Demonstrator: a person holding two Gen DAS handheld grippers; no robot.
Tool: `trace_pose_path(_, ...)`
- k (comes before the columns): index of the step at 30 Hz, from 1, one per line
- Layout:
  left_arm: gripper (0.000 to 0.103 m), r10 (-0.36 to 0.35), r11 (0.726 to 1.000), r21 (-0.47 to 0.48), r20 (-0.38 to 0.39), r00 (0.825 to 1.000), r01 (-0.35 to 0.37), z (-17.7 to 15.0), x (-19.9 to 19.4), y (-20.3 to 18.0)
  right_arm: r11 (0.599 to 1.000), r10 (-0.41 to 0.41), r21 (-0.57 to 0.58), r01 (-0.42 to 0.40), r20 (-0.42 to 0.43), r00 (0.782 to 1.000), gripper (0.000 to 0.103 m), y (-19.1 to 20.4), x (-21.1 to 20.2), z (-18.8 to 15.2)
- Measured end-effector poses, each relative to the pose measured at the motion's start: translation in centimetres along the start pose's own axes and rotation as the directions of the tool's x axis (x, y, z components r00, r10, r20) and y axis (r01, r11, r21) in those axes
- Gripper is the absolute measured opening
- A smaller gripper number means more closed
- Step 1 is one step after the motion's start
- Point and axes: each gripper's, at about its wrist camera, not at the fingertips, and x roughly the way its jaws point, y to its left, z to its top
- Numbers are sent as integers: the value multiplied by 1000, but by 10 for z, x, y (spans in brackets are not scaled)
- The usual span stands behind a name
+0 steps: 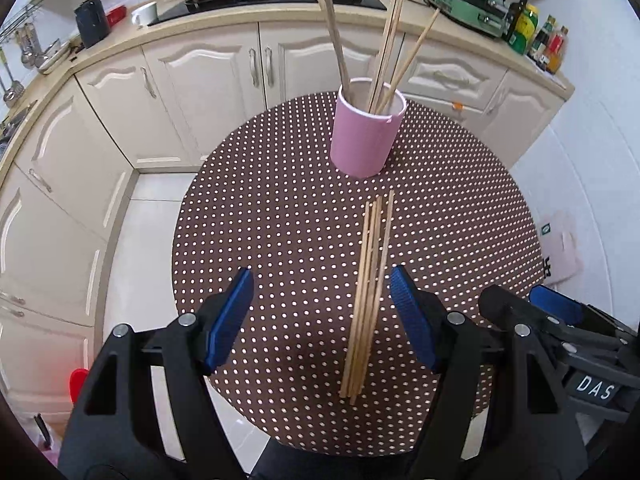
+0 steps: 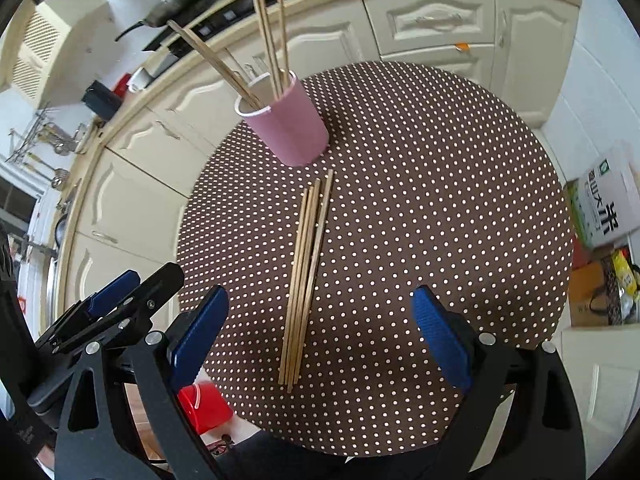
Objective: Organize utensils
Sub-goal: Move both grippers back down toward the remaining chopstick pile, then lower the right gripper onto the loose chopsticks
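Lying on the round dotted tabletop, a bundle of loose chopsticks is being seen side by side, its far ends just short of the pink cup and its near ends close to the tabletop's near edge. More chopsticks are being held upright in the cup, leaning against its rim.

The left gripper is being held above the tabletop with its blue fingers standing wide apart and nothing clamped between them. In the left wrist view the bundle is being framed inside that gap, well toward the right finger and apart from the left one; whether it is being touched cannot be told.

The right gripper is likewise being held with its fingers spread wide and empty. In the right wrist view the bundle is being framed between them, nearer the left finger, clear of both pads. The two grippers are being kept just beside each other.
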Motion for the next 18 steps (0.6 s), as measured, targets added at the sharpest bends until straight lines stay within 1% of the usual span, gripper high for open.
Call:
trace_pose_path(3, 70, 14, 999, 48, -26, 1000, -12, 2, 19, 5, 999, -37, 28, 37, -16, 999, 89, 0, 15, 5)
trace_pose_path(4, 70, 6, 998, 57, -41, 999, -4, 2, 24, 7, 998, -45, 35, 45, -20, 999, 89, 0, 19, 6)
trace_pose_path(6, 70, -32, 998, 56, -82, 996, 36, 6, 38, 13, 997, -57, 48, 59, -25, 998, 89, -1, 27, 7)
trace_pose_path(8, 70, -53, 997, 51, -111, 992, 59, 9, 50, 19, 993, -101, 60, 102, -19, 995, 89, -1, 36, 10)
trace_pose_path(11, 70, -36, 995, 82, -146, 989, 48, 13, 66, 23, 991, -113, 72, 114, -15, 993, 89, -3, 50, 12)
trace_pose_path(13, 70, -49, 995, 76, -184, 982, 64, 15, 78, 28, 990, -111, 82, 112, -20, 994, 89, -4, 60, 14)
trace_pose_path(15, 70, -65, 994, 68, -244, 968, 84, 17, 93, 32, 989, -117, 92, 120, -34, 993, 89, -6, 69, 14)
trace_pose_path(18, 70, -45, 992, 100, -275, 960, 75, 17, 108, 33, 985, -140, 95, 146, -70, 988, 89, -9, 86, 14)
